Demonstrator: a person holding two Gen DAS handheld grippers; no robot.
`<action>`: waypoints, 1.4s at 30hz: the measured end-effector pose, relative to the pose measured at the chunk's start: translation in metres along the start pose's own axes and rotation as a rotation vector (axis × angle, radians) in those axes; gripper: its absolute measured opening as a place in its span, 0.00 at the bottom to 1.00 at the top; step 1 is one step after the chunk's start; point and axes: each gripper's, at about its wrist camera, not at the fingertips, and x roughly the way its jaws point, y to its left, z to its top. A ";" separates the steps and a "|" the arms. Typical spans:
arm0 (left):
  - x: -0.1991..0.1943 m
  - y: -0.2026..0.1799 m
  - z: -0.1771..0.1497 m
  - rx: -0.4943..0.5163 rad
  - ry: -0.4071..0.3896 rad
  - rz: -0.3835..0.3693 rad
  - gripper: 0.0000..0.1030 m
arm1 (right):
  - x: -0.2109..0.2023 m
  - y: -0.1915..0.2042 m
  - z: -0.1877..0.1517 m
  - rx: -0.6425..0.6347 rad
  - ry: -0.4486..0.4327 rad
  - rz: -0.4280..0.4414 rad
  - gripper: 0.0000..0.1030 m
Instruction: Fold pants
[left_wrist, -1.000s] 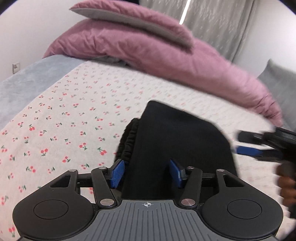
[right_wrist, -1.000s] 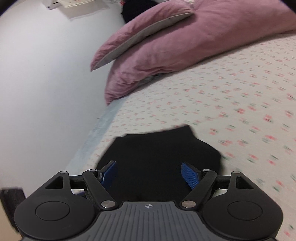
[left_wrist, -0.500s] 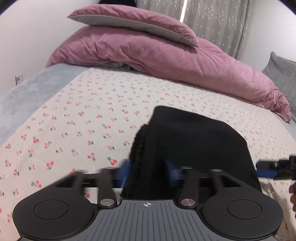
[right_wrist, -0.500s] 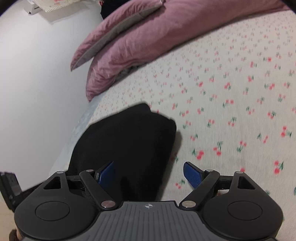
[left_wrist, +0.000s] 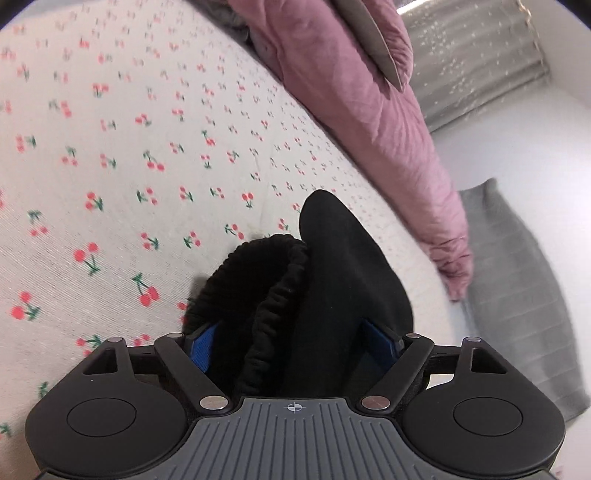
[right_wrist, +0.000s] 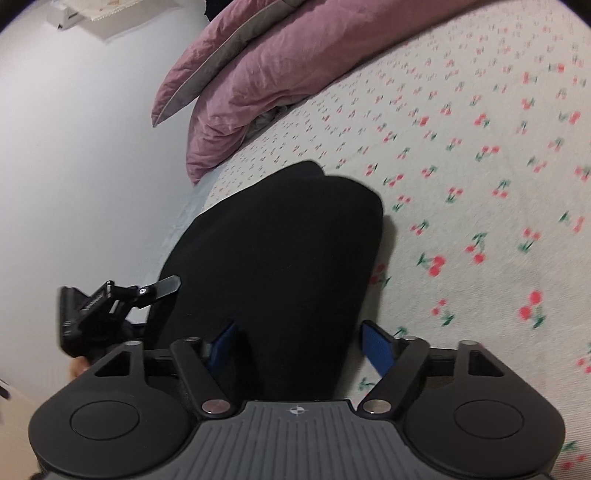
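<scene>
The black pants (left_wrist: 332, 280) lie folded into a compact bundle on the cherry-print bed sheet (left_wrist: 122, 155); the ribbed elastic waistband (left_wrist: 266, 291) shows at the bundle's left edge. My left gripper (left_wrist: 293, 339) is open, its blue pads on either side of the bundle's near end. In the right wrist view the pants (right_wrist: 280, 251) fill the middle. My right gripper (right_wrist: 301, 343) is open and straddles their near edge. The left gripper also shows in the right wrist view (right_wrist: 110, 302), at the left side of the bundle.
A pink duvet with a pillow on top (left_wrist: 369, 92) lies along the far side of the bed (right_wrist: 258, 70). A grey cushion (left_wrist: 517, 295) sits at the right. A white wall (right_wrist: 74, 147) runs along the bed's left side.
Both grippers have moved in over the near end of the pants and tilted. The left gripper's jaws have spread wider around the bundle. The right gripper stays open.
</scene>
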 end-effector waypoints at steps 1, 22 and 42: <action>0.002 0.001 -0.001 0.007 0.006 -0.026 0.77 | 0.002 -0.001 -0.002 0.009 -0.013 0.006 0.64; 0.110 -0.095 -0.014 0.023 -0.027 -0.129 0.36 | -0.087 -0.061 0.068 0.206 -0.271 -0.020 0.24; 0.158 -0.145 -0.025 0.323 -0.192 0.060 0.67 | -0.094 -0.080 0.095 -0.123 -0.391 -0.454 0.72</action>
